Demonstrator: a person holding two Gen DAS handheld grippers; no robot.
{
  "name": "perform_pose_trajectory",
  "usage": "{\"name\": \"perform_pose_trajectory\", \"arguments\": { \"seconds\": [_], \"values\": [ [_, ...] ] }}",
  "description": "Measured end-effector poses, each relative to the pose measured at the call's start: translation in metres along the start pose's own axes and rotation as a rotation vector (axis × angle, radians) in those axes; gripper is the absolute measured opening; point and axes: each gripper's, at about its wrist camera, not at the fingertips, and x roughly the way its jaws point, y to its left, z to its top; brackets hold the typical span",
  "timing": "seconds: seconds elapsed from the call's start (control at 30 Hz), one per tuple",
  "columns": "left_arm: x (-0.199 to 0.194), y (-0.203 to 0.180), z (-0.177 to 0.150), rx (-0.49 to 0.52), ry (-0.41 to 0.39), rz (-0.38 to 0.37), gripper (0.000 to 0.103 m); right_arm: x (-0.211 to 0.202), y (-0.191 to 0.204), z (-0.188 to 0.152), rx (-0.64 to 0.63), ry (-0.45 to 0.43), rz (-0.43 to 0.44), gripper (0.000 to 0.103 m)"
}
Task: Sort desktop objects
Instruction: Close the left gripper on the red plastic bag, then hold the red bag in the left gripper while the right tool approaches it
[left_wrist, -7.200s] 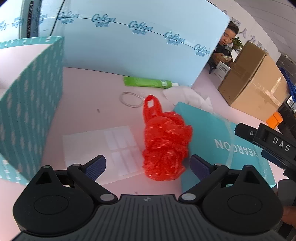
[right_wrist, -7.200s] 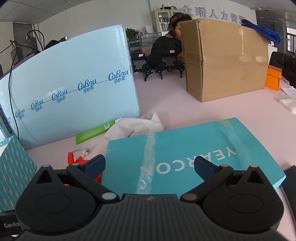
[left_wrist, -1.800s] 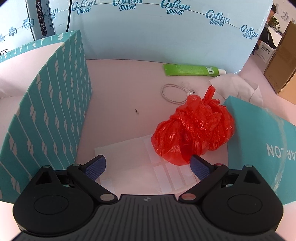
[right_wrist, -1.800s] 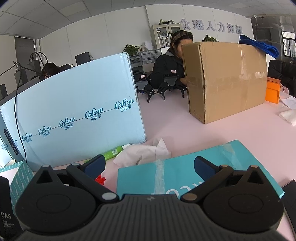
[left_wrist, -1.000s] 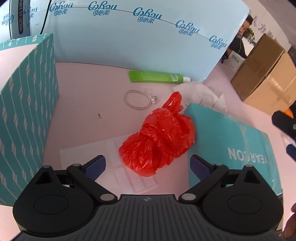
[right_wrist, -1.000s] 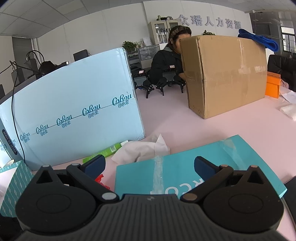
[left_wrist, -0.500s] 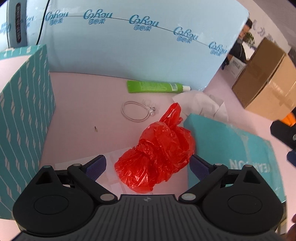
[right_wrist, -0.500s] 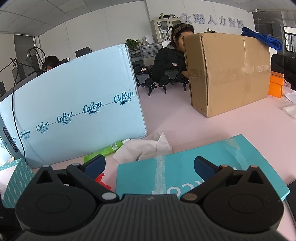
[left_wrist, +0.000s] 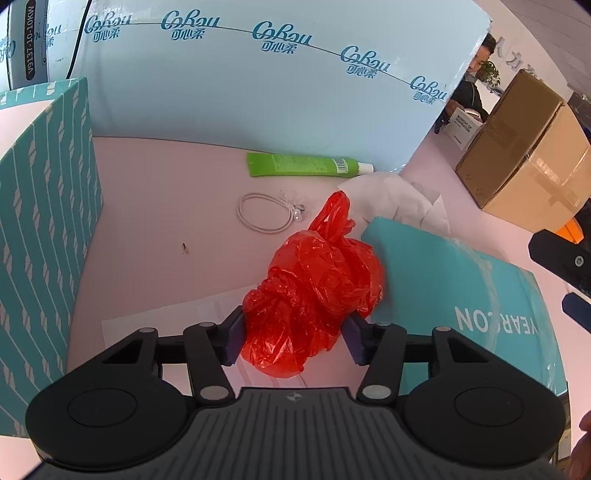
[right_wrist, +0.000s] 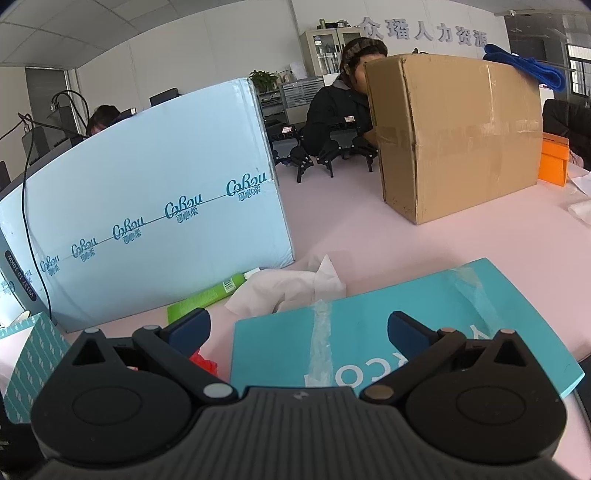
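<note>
A crumpled red plastic bag (left_wrist: 314, 291) lies on the pink table, leaning against the flat teal box (left_wrist: 454, 295). My left gripper (left_wrist: 293, 341) is closing on the bag's near end, both blue pads pressing into the plastic. In the right wrist view my right gripper (right_wrist: 298, 328) hangs open above the teal box (right_wrist: 388, 332), nothing between its fingers; only a scrap of the red bag (right_wrist: 202, 360) shows by its left finger. Behind the bag lie a green tube (left_wrist: 303, 164), a white looped cord (left_wrist: 269, 214) and crumpled white tissue (left_wrist: 395, 195).
A tall pale blue carton (left_wrist: 258, 85) walls the back, and a teal striped box (left_wrist: 44, 229) stands at the left. A sheet of white labels (left_wrist: 177, 317) lies under the bag. A brown cardboard box (right_wrist: 454, 133) stands back right, with a seated person (right_wrist: 340, 114) behind it.
The left jaws have come together from wide open and now squeeze the red bag. The bag sits nearer the camera. The right gripper has stayed where it was, open.
</note>
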Motion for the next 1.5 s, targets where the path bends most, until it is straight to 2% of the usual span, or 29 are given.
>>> {"name": "perform_pose_trajectory", "arguments": {
  "seconds": [0.27, 0.53, 0.97, 1.23, 1.33, 1.5],
  "values": [
    [-0.005, 0.006, -0.002, 0.015, 0.015, -0.006, 0.049, 0.002, 0.004, -0.004, -0.019, 0.046, 0.015, 0.103],
    [-0.016, 0.015, -0.012, 0.084, 0.029, -0.025, 0.049, 0.006, 0.013, -0.012, -0.056, 0.098, 0.047, 0.103],
    [-0.022, 0.016, -0.024, 0.185, 0.053, -0.017, 0.05, 0.025, 0.035, -0.019, -0.139, 0.204, 0.161, 0.103],
    [-0.024, 0.001, -0.035, 0.4, -0.001, 0.087, 0.051, 0.036, 0.039, -0.019, -0.118, 0.267, 0.23, 0.103],
    [-0.025, -0.004, -0.04, 0.483, -0.018, 0.094, 0.051, 0.038, 0.041, -0.019, -0.105, 0.279, 0.263, 0.103],
    [-0.027, -0.002, -0.043, 0.526, -0.025, 0.082, 0.051, 0.043, 0.044, -0.017, -0.069, 0.303, 0.325, 0.103]
  ]
}}
